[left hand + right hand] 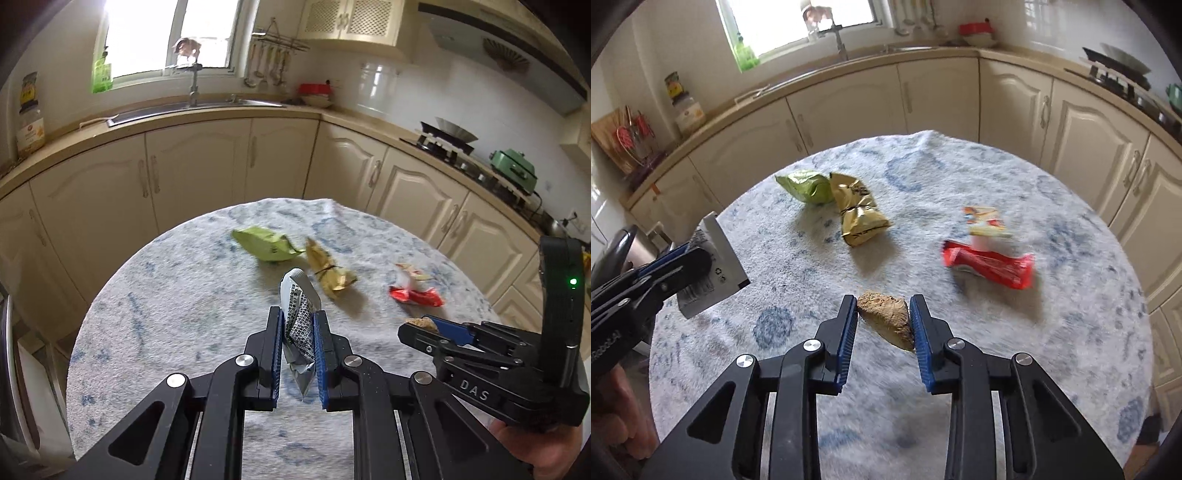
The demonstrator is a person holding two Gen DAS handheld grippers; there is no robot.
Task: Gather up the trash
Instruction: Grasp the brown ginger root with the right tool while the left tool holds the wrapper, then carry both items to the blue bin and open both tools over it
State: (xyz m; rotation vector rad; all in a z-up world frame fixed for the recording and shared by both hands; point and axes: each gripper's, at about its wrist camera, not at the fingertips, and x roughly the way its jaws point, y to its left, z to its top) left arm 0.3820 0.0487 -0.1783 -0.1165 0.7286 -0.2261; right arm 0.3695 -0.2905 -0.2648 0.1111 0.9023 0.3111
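Trash partly gathered: left gripper (298, 325) clamps silver wrapper (300, 325); right gripper (883, 320) clamps brown scrap (886, 319). Green (805, 186), gold (857, 210), red wrappers (990, 260) remain on far surface (1071, 295).

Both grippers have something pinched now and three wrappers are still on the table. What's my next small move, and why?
Probably lift both clear and carry them off to wherever the trash goes; no bin shows in either view. The left gripper is shut on the crumpled silver printed wrapper, and the right gripper on the brown crusty scrap, so neither can take the green, gold or red wrapper yet.
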